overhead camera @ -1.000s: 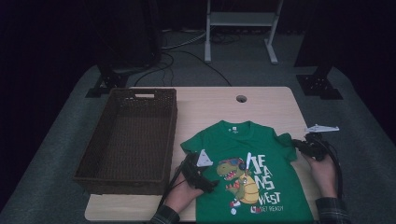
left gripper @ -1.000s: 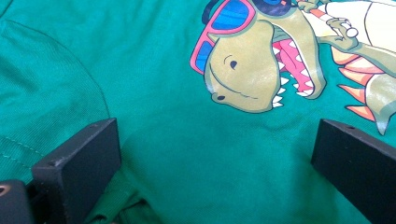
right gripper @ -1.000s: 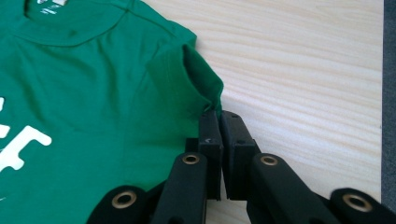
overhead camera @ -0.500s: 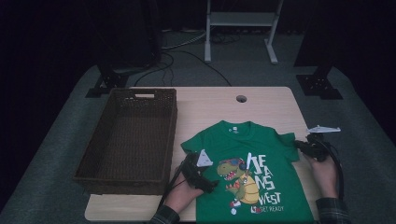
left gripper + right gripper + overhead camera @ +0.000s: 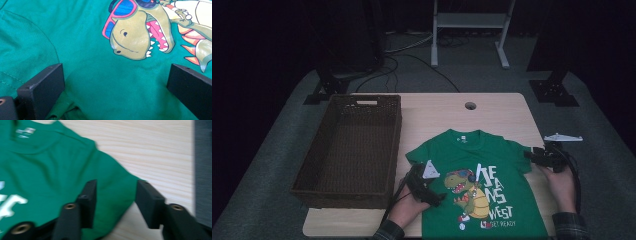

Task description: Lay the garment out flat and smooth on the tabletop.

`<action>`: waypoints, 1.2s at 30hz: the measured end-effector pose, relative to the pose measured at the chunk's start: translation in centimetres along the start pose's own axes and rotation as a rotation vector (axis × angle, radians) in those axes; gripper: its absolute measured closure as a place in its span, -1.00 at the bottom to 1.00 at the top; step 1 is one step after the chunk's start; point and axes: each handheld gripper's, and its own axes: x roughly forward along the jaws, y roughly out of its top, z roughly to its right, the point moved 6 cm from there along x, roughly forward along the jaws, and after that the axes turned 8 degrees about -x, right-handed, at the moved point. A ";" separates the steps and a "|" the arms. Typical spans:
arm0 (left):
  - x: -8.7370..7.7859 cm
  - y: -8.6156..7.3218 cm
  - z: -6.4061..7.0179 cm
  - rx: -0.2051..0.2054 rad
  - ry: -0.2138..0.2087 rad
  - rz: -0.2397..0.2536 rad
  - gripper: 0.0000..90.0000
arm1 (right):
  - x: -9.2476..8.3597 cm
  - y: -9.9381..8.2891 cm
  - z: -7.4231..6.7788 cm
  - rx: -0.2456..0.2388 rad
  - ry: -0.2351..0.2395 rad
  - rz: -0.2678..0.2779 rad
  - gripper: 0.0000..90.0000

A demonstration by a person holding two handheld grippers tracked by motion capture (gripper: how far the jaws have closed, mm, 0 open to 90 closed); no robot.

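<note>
A green T-shirt (image 5: 492,165) with a dinosaur print lies flat on the wooden table (image 5: 437,112), collar to the far side. My left gripper (image 5: 438,196) rests on the shirt's left side near the dinosaur's head (image 5: 132,42). Its jaws (image 5: 115,72) stand wide open over the flat cloth. My right gripper (image 5: 532,155) is at the right sleeve (image 5: 112,192). Its jaws (image 5: 117,185) have just been opening, and the sleeve's end lies between them with the pads off the cloth.
A dark wicker basket (image 5: 364,97) stands at the table's left, close to the shirt's left sleeve. A round cable hole (image 5: 470,105) sits near the far edge. Bare wood lies beyond the collar and right of the sleeve, where the table's edge (image 5: 193,170) runs.
</note>
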 end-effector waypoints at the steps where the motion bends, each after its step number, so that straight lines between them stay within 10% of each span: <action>1: 0.0 0.0 0.0 0.000 0.000 0.000 -0.99 | 0.0 0.1 -0.2 0.003 0.026 0.005 0.00; 14: 0.0 0.0 0.0 0.000 0.000 0.000 -0.99 | -0.2 1.3 -4.3 -0.122 0.165 0.008 -0.98; 36: 0.0 0.0 0.0 0.001 0.001 0.000 -0.99 | 1.4 -1.0 -11.1 -0.259 0.250 -0.021 -1.00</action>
